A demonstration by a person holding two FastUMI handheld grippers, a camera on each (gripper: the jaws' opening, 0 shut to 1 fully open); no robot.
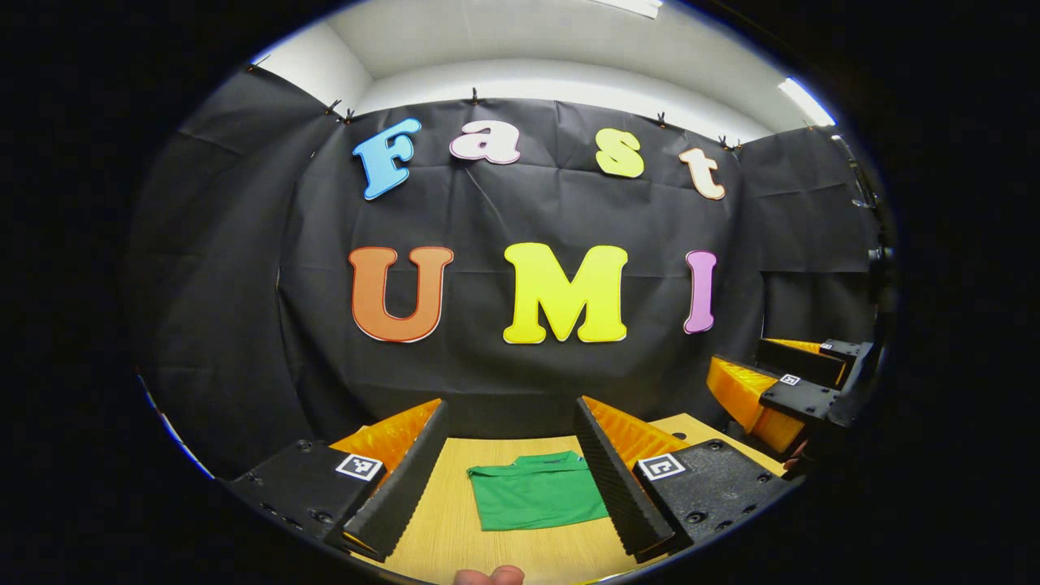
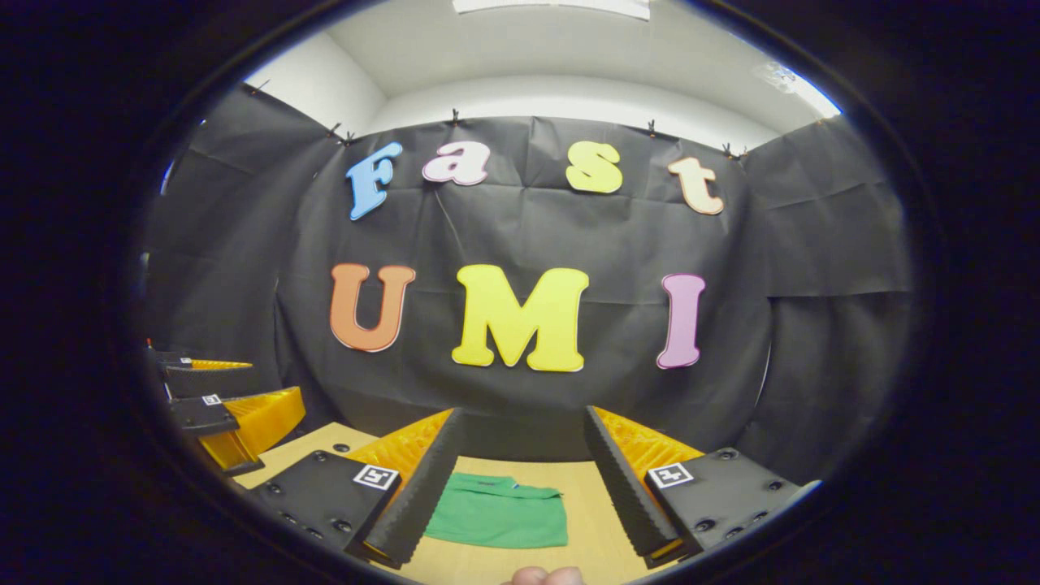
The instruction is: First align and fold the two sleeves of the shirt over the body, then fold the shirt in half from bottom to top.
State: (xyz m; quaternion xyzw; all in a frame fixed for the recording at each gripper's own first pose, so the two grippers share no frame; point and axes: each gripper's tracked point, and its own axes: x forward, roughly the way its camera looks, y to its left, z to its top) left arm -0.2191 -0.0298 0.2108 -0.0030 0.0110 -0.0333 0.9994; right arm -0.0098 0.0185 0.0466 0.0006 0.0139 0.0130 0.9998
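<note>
You are holding the left tool and the right tool raised with jaws spread and empty. The green shirt is lying ahead of them on the counter, apparently already folded into a compact rectangle.

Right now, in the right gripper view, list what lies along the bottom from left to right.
The other tongs at the far left → the right tongs' left finger → the folded green fabric shirt on the light wooden table → their right finger.
</note>
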